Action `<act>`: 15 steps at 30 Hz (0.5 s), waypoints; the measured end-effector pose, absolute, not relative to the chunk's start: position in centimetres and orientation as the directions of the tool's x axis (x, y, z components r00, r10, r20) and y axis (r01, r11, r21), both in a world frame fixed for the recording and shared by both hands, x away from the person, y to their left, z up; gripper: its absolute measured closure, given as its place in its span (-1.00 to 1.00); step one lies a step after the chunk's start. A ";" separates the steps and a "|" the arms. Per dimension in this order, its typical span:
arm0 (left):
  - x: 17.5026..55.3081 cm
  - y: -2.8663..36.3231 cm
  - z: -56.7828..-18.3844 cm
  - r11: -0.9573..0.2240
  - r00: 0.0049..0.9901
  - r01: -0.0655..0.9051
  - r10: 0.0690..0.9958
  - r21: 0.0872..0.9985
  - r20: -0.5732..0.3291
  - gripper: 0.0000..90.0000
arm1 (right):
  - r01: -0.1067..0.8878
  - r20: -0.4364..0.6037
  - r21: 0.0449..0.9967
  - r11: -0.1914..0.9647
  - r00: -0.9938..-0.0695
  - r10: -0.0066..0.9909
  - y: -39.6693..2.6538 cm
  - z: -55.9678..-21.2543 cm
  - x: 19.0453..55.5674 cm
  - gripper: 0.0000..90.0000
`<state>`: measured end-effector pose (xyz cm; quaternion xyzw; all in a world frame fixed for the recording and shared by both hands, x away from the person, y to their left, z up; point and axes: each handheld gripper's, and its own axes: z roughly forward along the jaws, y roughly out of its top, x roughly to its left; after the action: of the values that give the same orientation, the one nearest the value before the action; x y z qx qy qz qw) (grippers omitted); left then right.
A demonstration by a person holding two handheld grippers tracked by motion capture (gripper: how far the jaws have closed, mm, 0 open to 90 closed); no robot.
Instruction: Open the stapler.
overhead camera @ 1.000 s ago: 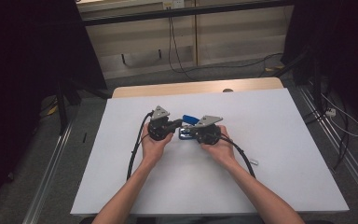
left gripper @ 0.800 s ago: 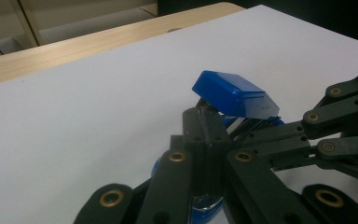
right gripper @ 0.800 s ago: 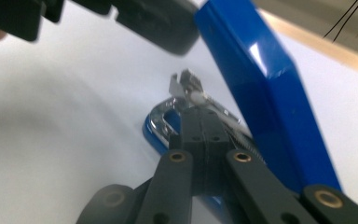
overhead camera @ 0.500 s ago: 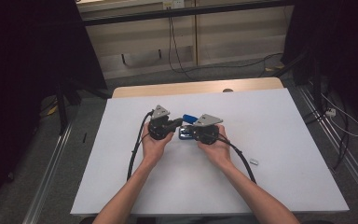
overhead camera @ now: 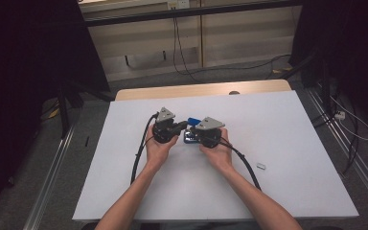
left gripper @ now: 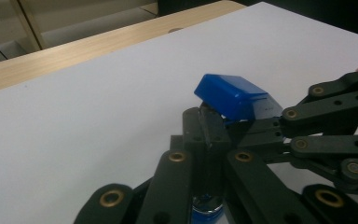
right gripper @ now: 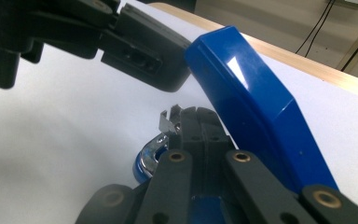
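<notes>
Clamping the blue stapler (overhead camera: 192,128) from both sides; left gripper (overhead camera: 178,127) and right gripper (overhead camera: 195,135) both pinched tight.

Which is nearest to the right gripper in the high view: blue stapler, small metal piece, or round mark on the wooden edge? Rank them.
From the right gripper:
1. Blue stapler, right at its fingers.
2. Small metal piece, to its right, nearer the person.
3. Round mark, at the table's far edge.

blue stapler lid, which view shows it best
The right gripper view: the blue stapler lid rises close and large, swung up over the metal staple channel. The left gripper view shows its front end above the shut jaws. In the high view it is a small blue patch between the two grippers.
</notes>
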<state>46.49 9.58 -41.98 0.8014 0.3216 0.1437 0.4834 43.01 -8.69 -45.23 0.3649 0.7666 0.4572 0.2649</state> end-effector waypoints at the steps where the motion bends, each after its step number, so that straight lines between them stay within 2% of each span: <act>1: 46.6 9.6 -42.1 -0.321 0.751 0.382 0.655 0.867 -0.088 1.00 | 0.317 -0.073 0.894 0.316 -0.593 0.802 -8.7 -45.2 43.0 1.00; 15: 46.8 8.6 -43.5 -0.390 0.758 0.381 0.651 0.839 -0.042 1.00 | 0.309 -0.074 0.900 0.306 -0.584 0.808 -8.9 -45.0 43.0 1.00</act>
<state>46.80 8.61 -43.50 0.8202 0.3144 0.1487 0.4542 43.00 -8.90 -44.96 0.3669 0.7614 0.4610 0.2706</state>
